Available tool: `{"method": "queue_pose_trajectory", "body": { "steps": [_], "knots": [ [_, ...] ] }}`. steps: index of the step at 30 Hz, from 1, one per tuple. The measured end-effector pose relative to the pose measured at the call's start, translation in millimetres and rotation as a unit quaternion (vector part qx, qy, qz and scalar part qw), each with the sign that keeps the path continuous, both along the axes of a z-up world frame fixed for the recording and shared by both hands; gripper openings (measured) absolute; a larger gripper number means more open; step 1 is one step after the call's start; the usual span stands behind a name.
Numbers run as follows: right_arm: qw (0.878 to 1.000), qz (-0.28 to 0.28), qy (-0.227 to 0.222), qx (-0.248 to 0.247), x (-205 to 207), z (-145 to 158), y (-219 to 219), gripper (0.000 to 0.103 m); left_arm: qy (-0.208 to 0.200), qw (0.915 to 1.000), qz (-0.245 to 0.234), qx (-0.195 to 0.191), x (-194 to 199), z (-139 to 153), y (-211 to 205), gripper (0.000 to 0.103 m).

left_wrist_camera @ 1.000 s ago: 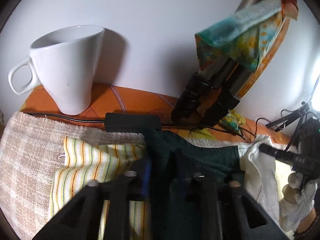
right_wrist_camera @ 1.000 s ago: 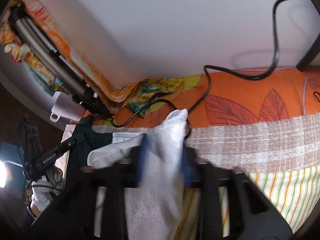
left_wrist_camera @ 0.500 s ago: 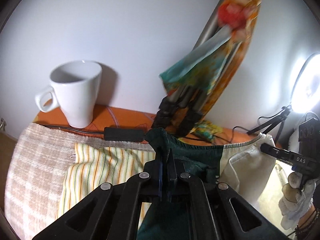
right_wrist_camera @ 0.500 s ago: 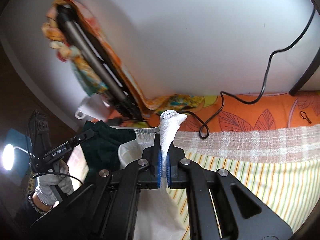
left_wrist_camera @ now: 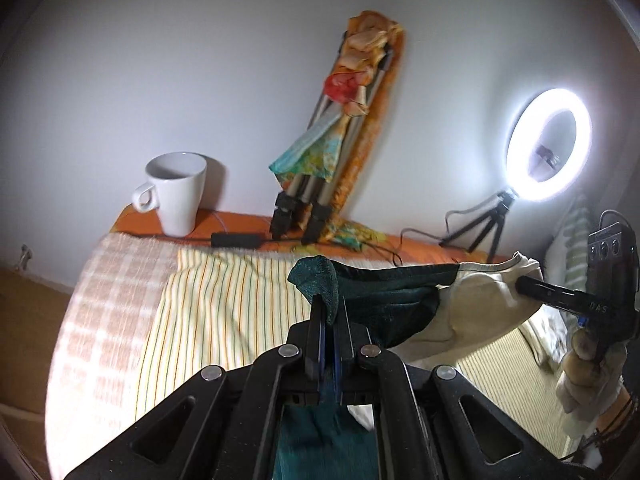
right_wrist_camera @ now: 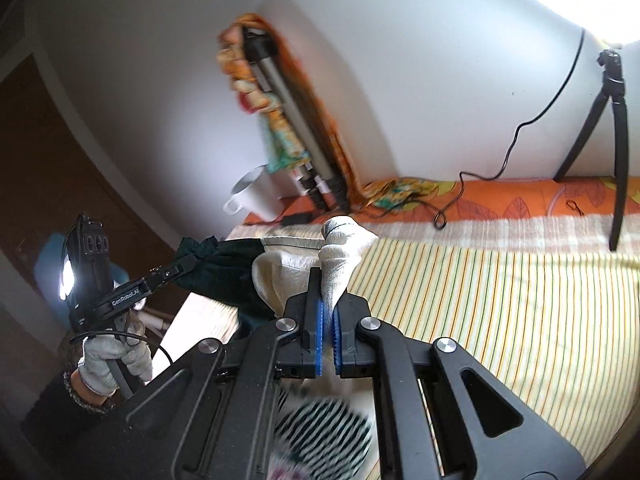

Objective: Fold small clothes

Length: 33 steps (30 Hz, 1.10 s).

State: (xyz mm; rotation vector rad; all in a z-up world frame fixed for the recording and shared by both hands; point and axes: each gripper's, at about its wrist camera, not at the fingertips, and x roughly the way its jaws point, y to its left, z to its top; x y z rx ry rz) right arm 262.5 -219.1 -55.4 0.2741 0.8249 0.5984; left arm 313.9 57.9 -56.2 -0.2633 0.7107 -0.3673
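A small garment, dark green [left_wrist_camera: 384, 292] on one half and cream [left_wrist_camera: 472, 312] on the other, hangs stretched in the air between my two grippers. In the left wrist view my left gripper [left_wrist_camera: 329, 320] is shut on the green corner, which folds over its fingertips. My right gripper [left_wrist_camera: 528, 284] shows at the far right, clamped on the cream end. From the right wrist view my right gripper [right_wrist_camera: 328, 312] is shut on the bunched cream corner [right_wrist_camera: 344, 248]. The left gripper [right_wrist_camera: 180, 268] pinches the green end at the left, held by a gloved hand [right_wrist_camera: 112, 360].
Below lies a striped yellow cloth [left_wrist_camera: 224, 312] over a checked towel [left_wrist_camera: 104, 300] on an orange tablecloth [right_wrist_camera: 500, 196]. Along the wall stand a white mug [left_wrist_camera: 176, 192], a cloth-wrapped tripod [left_wrist_camera: 320, 184], a black cable box [left_wrist_camera: 236, 239] and a lit ring light [left_wrist_camera: 548, 144] on a small tripod [right_wrist_camera: 616, 128].
Both grippers have closed on the garment's corners and risen away from the wall. The garment has come up off the striped cloth and now spans between them.
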Motion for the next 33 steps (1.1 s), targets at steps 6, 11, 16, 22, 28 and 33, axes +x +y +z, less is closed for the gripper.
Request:
{"method": "queue_pose_trajectory", "body": {
  "steps": [6,11,16,22,28,33],
  "knots": [
    [1.0,0.013,0.002,-0.006,-62.3,-2.8,-0.7,0.005,0.003,0.9999,-0.009,0.007,-62.7,-6.5,5.1,0.0],
    [1.0,0.013,0.02,-0.007,-105.3,-25.8,-3.7,0.005,0.031,0.9988,-0.022,0.031,-103.2,-31.8,4.2,0.0],
    [0.999,0.022,0.021,-0.025,-134.4,-52.0,-0.5,0.005,0.047,0.9968,-0.029,0.057,-135.5,-54.6,7.1,0.0],
    [0.996,0.041,-0.005,-0.075,-158.2,-62.6,9.3,0.005,0.05,0.9958,-0.034,0.069,-164.4,-60.0,19.1,0.002],
    [0.987,0.065,-0.041,-0.141,-187.2,-60.4,10.9,0.007,0.057,0.9948,-0.048,0.069,-195.6,-62.3,34.5,0.012],
    [0.986,0.07,-0.039,-0.147,-206.0,-56.2,-3.7,0.014,0.051,0.9964,-0.035,0.057,-213.7,-55.6,49.8,0.015]
  ]
}}
